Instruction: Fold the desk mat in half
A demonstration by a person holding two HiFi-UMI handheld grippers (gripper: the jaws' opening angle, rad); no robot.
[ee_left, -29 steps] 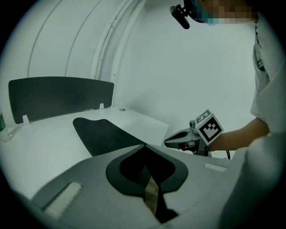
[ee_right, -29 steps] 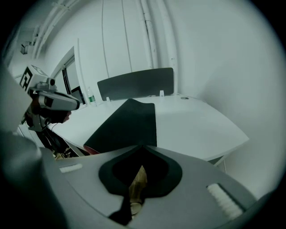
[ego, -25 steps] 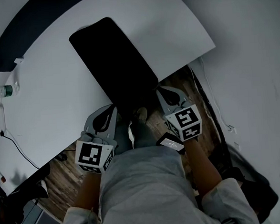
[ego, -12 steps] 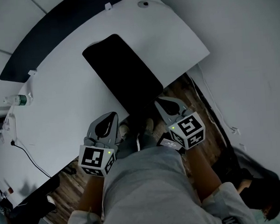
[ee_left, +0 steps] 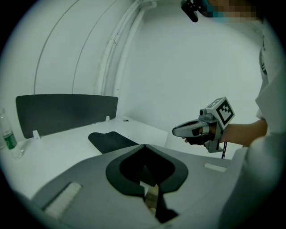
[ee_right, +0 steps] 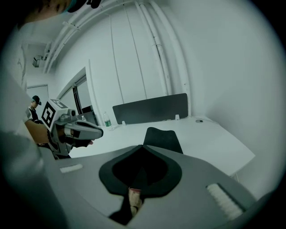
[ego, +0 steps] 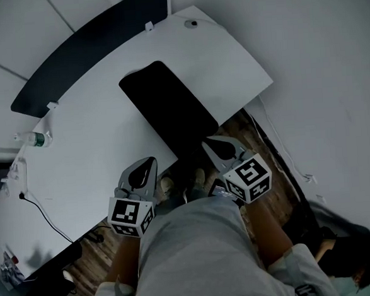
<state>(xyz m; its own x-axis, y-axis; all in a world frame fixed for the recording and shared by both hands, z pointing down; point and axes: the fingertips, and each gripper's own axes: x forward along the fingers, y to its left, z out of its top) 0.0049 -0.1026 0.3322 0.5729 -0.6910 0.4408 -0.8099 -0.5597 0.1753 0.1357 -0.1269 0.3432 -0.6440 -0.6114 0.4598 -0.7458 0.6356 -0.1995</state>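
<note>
The smooth black desk mat (ego: pixel 168 108), a round-cornered oblong, lies flat on the white surface (ego: pixel 84 145), long axis running from near edge toward far edge. Left tongs (ego: pixel 149 160) and right tongs (ego: pixel 207 142) are clenched, empty.

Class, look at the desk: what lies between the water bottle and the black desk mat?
Nothing: only bare white desk top separates the water bottle from the desk mat, clearest in the head view.

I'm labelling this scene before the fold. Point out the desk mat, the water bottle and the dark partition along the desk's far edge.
desk mat (ego: pixel 170 110): head view, middle of its black surface.
water bottle (ego: pixel 38 140): head view, its green label.
dark partition (ego: pixel 90 56): head view, middle of the panel.
</note>
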